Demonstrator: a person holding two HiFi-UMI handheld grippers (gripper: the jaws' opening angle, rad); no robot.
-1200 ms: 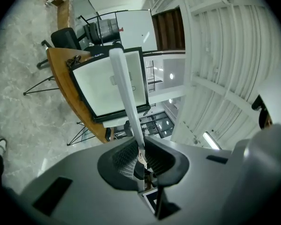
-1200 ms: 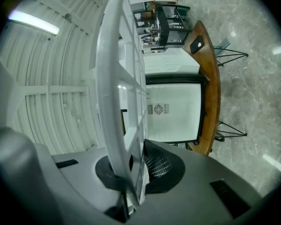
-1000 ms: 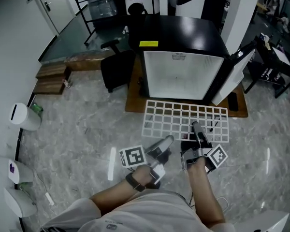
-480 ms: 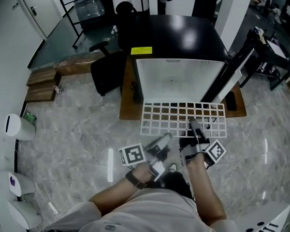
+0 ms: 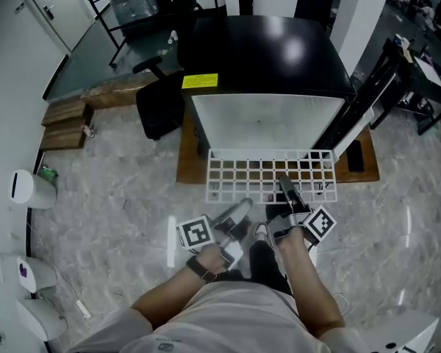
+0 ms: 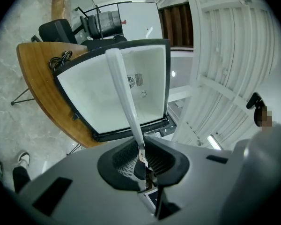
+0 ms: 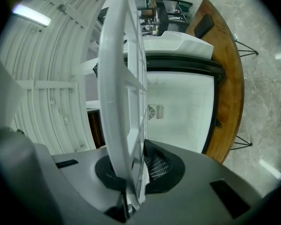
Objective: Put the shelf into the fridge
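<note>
A white wire shelf (image 5: 270, 176) hangs flat in the air just in front of the open black mini fridge (image 5: 268, 127). My left gripper (image 5: 244, 207) is shut on the shelf's near left edge, and my right gripper (image 5: 285, 186) is shut on its near middle. In the left gripper view the shelf (image 6: 124, 90) shows edge-on as a thin white bar clamped between the jaws (image 6: 140, 157), with the fridge's white inside (image 6: 110, 93) behind. The right gripper view also has the shelf (image 7: 124, 93) edge-on in its jaws (image 7: 131, 175), pointing at the fridge cavity (image 7: 178, 111).
The fridge stands on a low wooden board (image 5: 187, 164) over a marbled floor. Its door (image 5: 353, 120) swings open at the right. A black office chair (image 5: 160, 109) is at the fridge's left. White bins (image 5: 29, 190) line the left wall.
Both grippers have carried the shelf forward toward the fridge; its far edge now sits at the fridge opening. The grip on the shelf is unchanged.
</note>
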